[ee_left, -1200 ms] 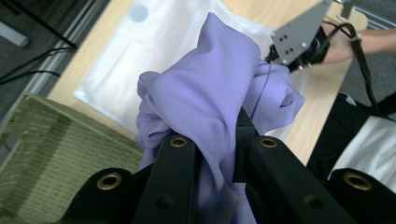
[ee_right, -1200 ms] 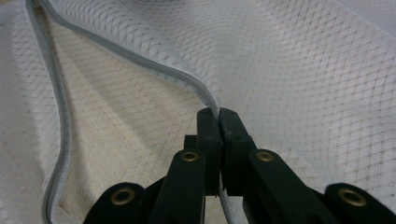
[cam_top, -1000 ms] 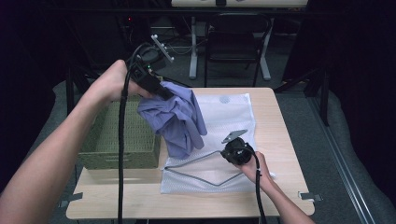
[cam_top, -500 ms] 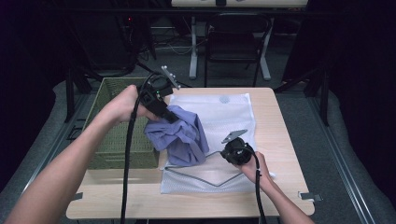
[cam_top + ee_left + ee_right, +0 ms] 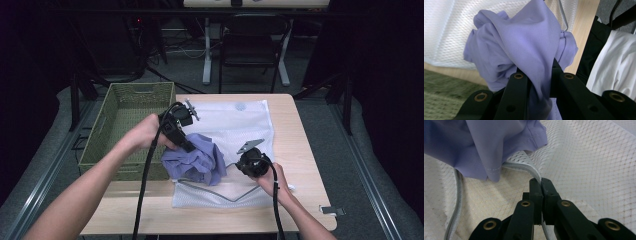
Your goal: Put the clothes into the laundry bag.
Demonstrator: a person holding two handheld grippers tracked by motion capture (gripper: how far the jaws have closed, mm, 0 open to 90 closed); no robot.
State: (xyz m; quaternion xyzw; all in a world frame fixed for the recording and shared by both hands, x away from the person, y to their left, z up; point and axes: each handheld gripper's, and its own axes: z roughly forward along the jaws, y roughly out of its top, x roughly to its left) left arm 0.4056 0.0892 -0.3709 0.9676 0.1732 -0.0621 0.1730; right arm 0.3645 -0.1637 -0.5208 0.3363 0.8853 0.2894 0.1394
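Laundry loading at mid-stage: from the high view, the left gripper [image 5: 186, 145] lowers a lavender shirt [image 5: 197, 161] at the mouth of a white mesh bag [image 5: 240, 125] beside a green basket [image 5: 130, 107], most of the cloth outside. Left gripper view shows its jaws clenched on the shirt. Right gripper view shows the right gripper [image 5: 540, 182] pinching the bag's zipper edge [image 5: 524, 167] open; stuffing and zipping appear left.
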